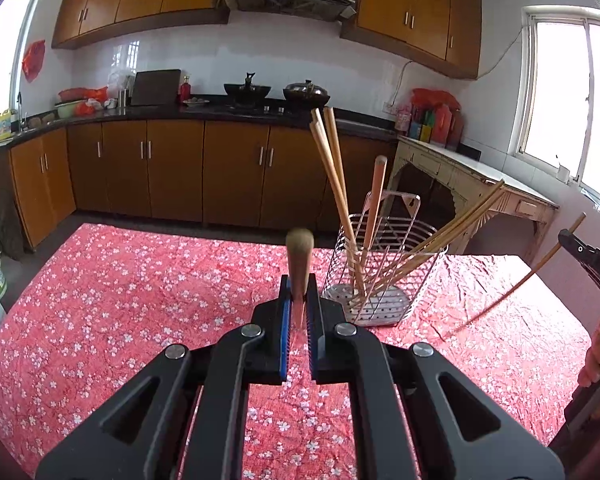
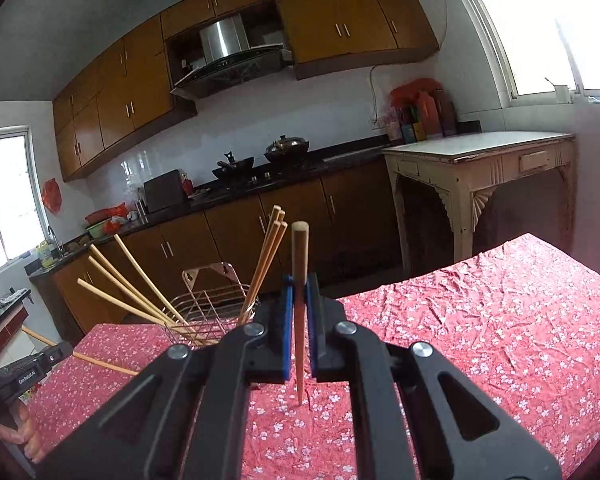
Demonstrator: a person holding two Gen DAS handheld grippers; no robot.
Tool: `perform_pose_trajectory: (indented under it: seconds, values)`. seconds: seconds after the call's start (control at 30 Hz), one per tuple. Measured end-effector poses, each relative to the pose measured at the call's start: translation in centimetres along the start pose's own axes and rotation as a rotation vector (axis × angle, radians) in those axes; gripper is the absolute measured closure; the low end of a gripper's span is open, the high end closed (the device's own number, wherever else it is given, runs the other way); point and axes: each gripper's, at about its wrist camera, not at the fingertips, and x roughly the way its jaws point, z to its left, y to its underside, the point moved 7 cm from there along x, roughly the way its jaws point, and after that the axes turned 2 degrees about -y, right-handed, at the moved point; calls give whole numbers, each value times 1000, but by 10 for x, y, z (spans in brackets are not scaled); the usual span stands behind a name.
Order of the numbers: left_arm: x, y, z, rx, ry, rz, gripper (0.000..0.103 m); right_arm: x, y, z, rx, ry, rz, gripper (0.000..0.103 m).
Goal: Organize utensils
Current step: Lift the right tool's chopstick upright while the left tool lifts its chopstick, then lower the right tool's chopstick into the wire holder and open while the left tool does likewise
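My left gripper (image 1: 299,292) is shut on a wooden chopstick (image 1: 300,254) that points up and away, left of the wire utensil holder (image 1: 384,276). The holder stands on the red floral table and holds several chopsticks (image 1: 334,184) leaning both ways. My right gripper (image 2: 299,292) is shut on another chopstick (image 2: 300,264), held upright with its tip just above the cloth; the holder (image 2: 208,308) is to its left. The right gripper (image 1: 592,264) shows at the left wrist view's right edge, and the left gripper (image 2: 24,372) at the right wrist view's left edge.
A red floral tablecloth (image 1: 120,288) covers the table. Beyond it are brown kitchen cabinets (image 1: 172,168), a counter with pots (image 1: 306,92), and a white side table (image 2: 480,164) at the right under a window.
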Motion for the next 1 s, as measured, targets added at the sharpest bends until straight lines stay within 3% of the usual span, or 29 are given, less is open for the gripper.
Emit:
perform_pose_trajectory:
  seconds: [0.57,0.8,1.0]
  values:
    - [-24,-32,-23,49,27,-75,96,-20,-27,24,-12,-57,-32,96]
    - [-38,-72,-51,48,61,-132,96,-30,-64,52,-20,-116,-73,95]
    - [-46,-127,-71,12,59,-226,96,-32,-112,83,-36,-163,-145,96]
